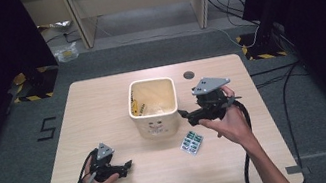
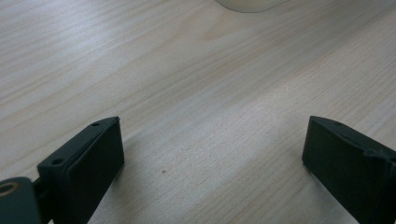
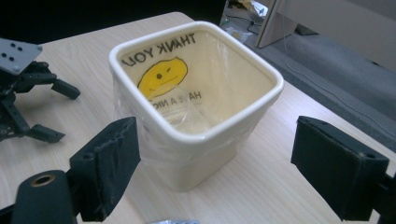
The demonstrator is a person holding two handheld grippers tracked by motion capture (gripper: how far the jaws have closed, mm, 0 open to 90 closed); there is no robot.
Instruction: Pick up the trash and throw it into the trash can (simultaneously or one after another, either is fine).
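Note:
A cream square bin (image 1: 153, 107) lined with a clear plastic bag stands mid-table; the bag carries a yellow smiley face and "THANK YOU" (image 3: 161, 70). A blister pack of green pills (image 1: 192, 142) lies flat to the bin's right front. My right gripper (image 1: 185, 114) hovers just right of the bin, pointing at its side, jaws wide open and empty (image 3: 217, 140). My left gripper (image 1: 126, 166) rests low at the front left, open over bare wood (image 2: 212, 140), with the bin's base (image 2: 247, 4) far ahead. From the right gripper view, the left gripper (image 3: 58, 112) sits beyond the bin.
The wooden table (image 1: 101, 97) has a round cable hole (image 1: 189, 74) behind the bin. Cables trail from both grippers off the front edge. Desks and dark curtains stand beyond the table, with grey floor around it.

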